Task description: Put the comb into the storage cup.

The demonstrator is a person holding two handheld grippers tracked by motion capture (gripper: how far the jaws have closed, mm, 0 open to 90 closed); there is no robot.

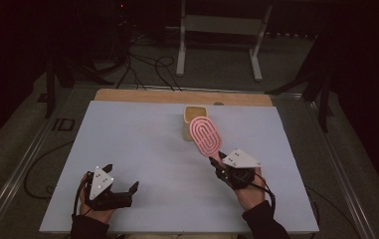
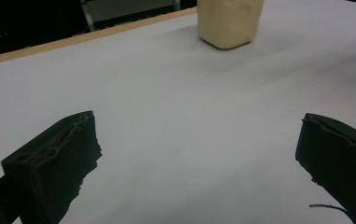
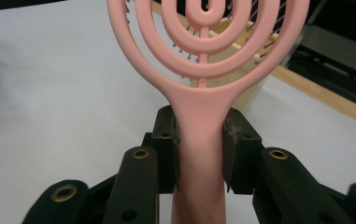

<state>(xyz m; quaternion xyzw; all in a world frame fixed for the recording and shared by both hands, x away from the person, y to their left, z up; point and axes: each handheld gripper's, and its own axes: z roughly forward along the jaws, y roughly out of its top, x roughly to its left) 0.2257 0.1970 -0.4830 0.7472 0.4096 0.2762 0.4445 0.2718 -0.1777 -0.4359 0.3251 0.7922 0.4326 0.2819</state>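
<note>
A pink hairbrush point(image 1: 205, 135) with a vented oval head is held up off the table by its handle. My right gripper point(image 1: 217, 161) is shut on that handle, and in the right gripper view both pads press the pink hairbrush point(image 3: 199, 140) from either side. Its head reaches toward a cream square holder point(image 1: 195, 122) standing at the back middle of the white mat. My left gripper point(image 1: 122, 179) rests at the near left of the mat, open with nothing between its jaws. The left gripper view shows the cream holder point(image 2: 229, 21) far ahead.
The white mat point(image 1: 142, 149) covers a wooden table whose bare edge point(image 1: 147, 95) shows at the back. Cables and a white metal stand point(image 1: 217, 35) lie on the dark floor beyond. A metal rail point(image 1: 23, 164) runs along the left side.
</note>
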